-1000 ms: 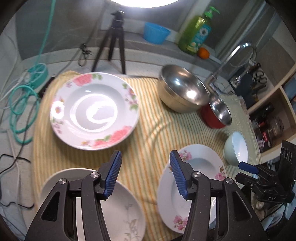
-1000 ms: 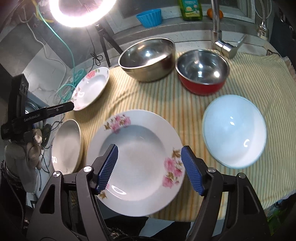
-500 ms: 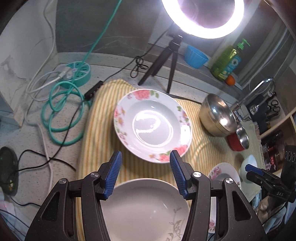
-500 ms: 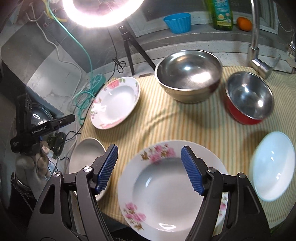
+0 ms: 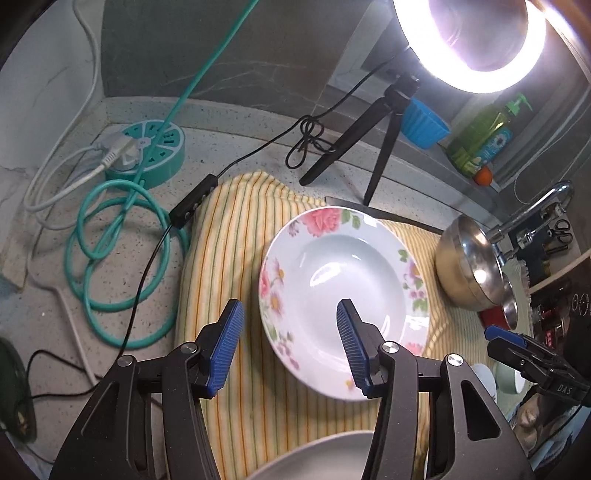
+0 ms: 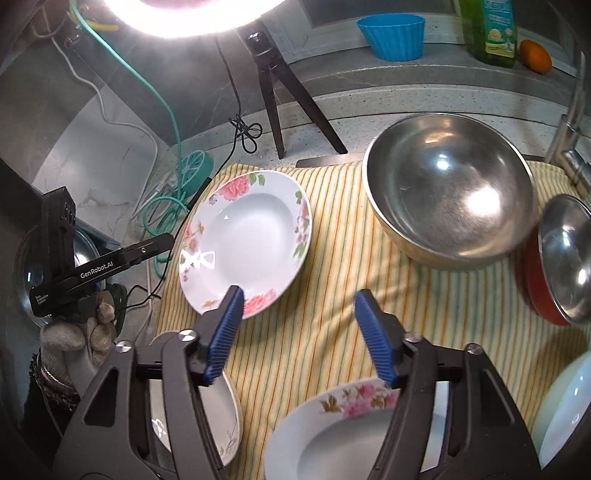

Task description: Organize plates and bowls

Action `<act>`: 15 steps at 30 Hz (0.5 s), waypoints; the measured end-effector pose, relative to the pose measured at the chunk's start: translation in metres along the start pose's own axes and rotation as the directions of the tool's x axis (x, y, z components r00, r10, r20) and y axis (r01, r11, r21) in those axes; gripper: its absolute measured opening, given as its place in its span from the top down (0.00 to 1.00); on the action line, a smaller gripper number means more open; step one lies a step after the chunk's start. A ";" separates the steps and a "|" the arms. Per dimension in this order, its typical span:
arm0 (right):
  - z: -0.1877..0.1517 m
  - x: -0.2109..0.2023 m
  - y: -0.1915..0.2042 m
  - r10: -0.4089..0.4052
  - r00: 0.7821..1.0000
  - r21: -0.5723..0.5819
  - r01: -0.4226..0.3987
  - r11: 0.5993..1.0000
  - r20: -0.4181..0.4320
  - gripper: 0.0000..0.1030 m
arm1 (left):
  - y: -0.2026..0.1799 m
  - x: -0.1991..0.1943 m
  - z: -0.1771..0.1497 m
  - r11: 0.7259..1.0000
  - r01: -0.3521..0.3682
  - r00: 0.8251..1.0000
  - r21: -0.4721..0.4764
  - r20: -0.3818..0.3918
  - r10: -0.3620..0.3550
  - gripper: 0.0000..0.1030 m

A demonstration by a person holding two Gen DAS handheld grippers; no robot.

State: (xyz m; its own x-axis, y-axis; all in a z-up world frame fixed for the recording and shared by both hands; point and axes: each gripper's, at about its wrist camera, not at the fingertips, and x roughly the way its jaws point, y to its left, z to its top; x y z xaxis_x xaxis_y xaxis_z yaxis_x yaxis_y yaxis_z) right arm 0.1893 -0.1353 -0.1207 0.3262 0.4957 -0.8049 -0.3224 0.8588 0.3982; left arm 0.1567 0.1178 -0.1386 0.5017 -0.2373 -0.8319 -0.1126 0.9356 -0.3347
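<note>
Left gripper (image 5: pixel 286 345): jaws spread wide, nothing held, poised above the near rim of the rose-pattern plate (image 5: pixel 341 295). Right gripper (image 6: pixel 299 332): jaws likewise wide apart, empty, above bare striped cloth (image 6: pixel 332 295) between two plates. Rose-pattern plate: flat on the cloth at its far left part, near the tripod (image 6: pixel 275 96) of the ring light (image 5: pixel 476 48). Second floral plate (image 6: pixel 332 435): at the near edge of the cloth, partly hidden under the right gripper's body. Plain white plate with grey sprig motif (image 6: pixel 221 417): at the near left corner, just beside the second floral plate; whether touching, cannot tell. Large steel bowl (image 6: pixel 448 192): upright at the far right of the cloth. Red bowl with steel interior (image 6: pixel 561 262): just beside the large steel bowl, right of it. Pale bowl (image 6: pixel 565 410): at the near right edge, partly cut off. Bench (image 5: pixel 229 140): speckled grey, carrying the cloth, a teal power strip (image 5: pixel 147 147) and coiled teal cable (image 5: pixel 110 251). Back ledge: blue fluted cup (image 6: pixel 391 35), green soap bottle (image 6: pixel 493 33), small orange fruit (image 6: pixel 535 55). Tap (image 5: pixel 532 210): behind the steel bowls.
</note>
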 end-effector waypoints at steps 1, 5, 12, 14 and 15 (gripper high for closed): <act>0.003 0.006 0.002 -0.003 1.000 -0.004 0.003 1.000 -0.007 0.44 | 0.001 0.004 0.002 1.000 -0.001 1.000 0.001 -0.007 0.001 0.51; 0.013 0.028 0.003 -0.004 0.999 -0.003 0.004 1.000 -0.039 0.51 | 0.001 0.017 0.009 1.000 -0.015 1.000 0.016 -0.023 0.015 0.59; 0.025 0.060 -0.004 -0.001 0.996 0.025 0.004 1.000 -0.094 0.61 | 0.010 0.032 0.016 1.000 -0.017 0.999 0.001 -0.049 0.017 0.72; 0.027 0.067 -0.006 0.000 0.994 0.033 0.004 0.999 -0.110 0.68 | 0.013 0.035 0.017 1.000 -0.012 0.998 -0.004 -0.056 0.012 0.77; 0.027 0.071 -0.008 0.003 0.993 0.039 0.002 0.999 -0.120 0.72 | 0.013 0.036 0.017 1.000 -0.010 0.998 -0.005 -0.059 0.010 0.78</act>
State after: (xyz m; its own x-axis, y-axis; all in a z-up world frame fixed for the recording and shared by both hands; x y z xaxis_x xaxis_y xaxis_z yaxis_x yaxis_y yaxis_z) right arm 0.2393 -0.1032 -0.1688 0.2164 0.4787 -0.8509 -0.2871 0.8642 0.4132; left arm 0.1879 0.1255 -0.1656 0.4488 -0.2431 -0.8600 -0.1220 0.9366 -0.3284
